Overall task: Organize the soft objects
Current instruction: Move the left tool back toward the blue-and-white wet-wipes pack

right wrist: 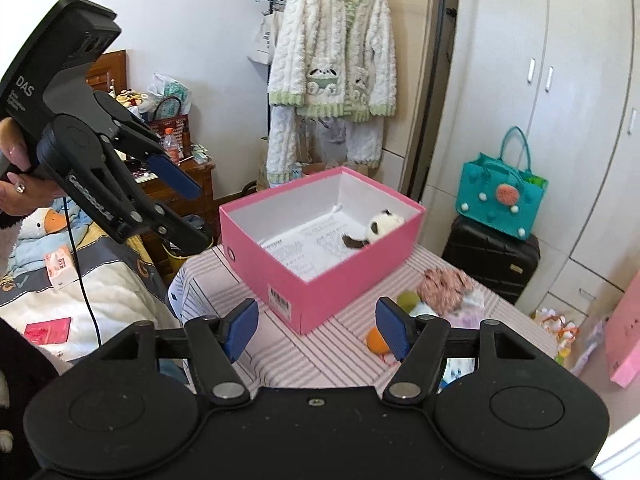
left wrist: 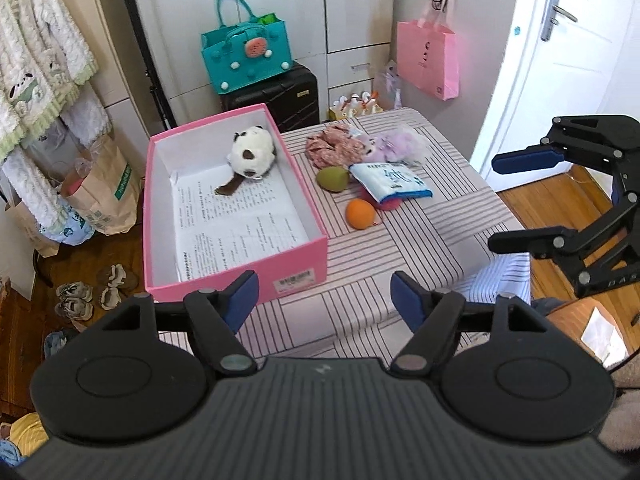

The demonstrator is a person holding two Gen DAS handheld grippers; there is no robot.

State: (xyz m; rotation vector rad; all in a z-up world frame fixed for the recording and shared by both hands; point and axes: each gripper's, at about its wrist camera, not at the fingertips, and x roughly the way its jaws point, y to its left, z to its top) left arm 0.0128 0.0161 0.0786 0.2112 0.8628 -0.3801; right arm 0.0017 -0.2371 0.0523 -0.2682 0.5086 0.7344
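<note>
A pink box point(left wrist: 316, 256) stands open on the striped table point(left wrist: 420, 240), with a panda plush point(left wrist: 252, 152) lying on printed paper inside. To the right of the box lie a floral cloth point(left wrist: 332, 146), a purple plush point(left wrist: 394, 144), a white-and-blue soft pack point(left wrist: 390, 180), a green pear point(left wrist: 332, 179) and an orange point(left wrist: 360, 214). My left gripper point(left wrist: 325, 300) hangs open over the table's near edge, nothing between its pads. My right gripper point(right wrist: 316, 328) is open and empty too, in front of the pink box point(right wrist: 332, 292); the panda plush point(right wrist: 382, 226) shows inside.
A teal bag point(left wrist: 246, 56) sits on a black suitcase point(left wrist: 280, 96) behind the table. A pink bag point(left wrist: 428, 56) hangs by the door. Paper bags point(left wrist: 104, 196) and shoes point(left wrist: 80, 300) are on the floor at left. A fleece jacket point(right wrist: 332, 40) hangs behind the box, and a bed point(right wrist: 80, 280) lies left.
</note>
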